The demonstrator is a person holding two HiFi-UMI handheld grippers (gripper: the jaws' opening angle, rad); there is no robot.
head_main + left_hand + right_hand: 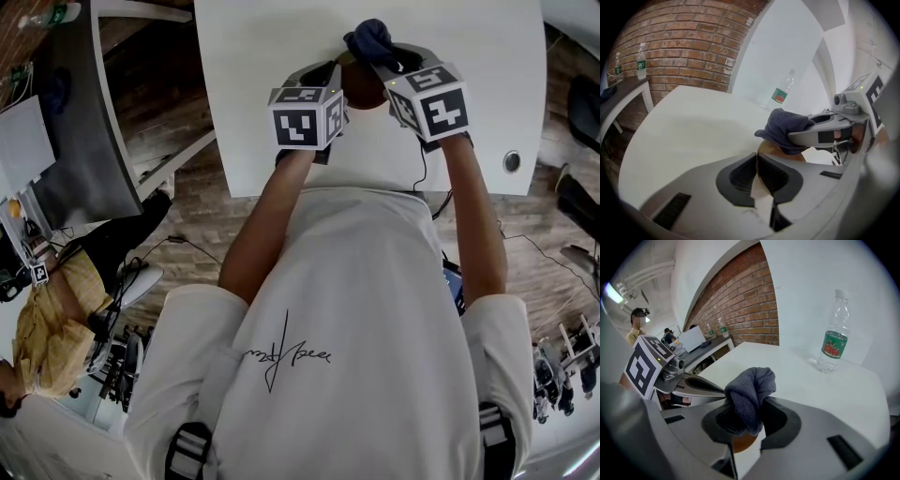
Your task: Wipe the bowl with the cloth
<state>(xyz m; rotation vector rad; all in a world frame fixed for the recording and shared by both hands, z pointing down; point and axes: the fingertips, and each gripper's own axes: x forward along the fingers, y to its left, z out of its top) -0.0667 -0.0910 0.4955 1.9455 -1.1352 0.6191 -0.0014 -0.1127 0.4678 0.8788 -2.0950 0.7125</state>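
Brown thin-walled bowl touches a bunched, dark blue-grey cloth.

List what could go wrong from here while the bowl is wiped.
1. The left gripper pinches the bowl by a thin stretch of rim only; pressure from wiping could twist or slip it loose.
2. The right gripper holds the cloth bunched, with much of it sticking out past the jaws, so hard gripper parts might rub the bowl.
3. A wide swing could topple the upright bottle on the table.
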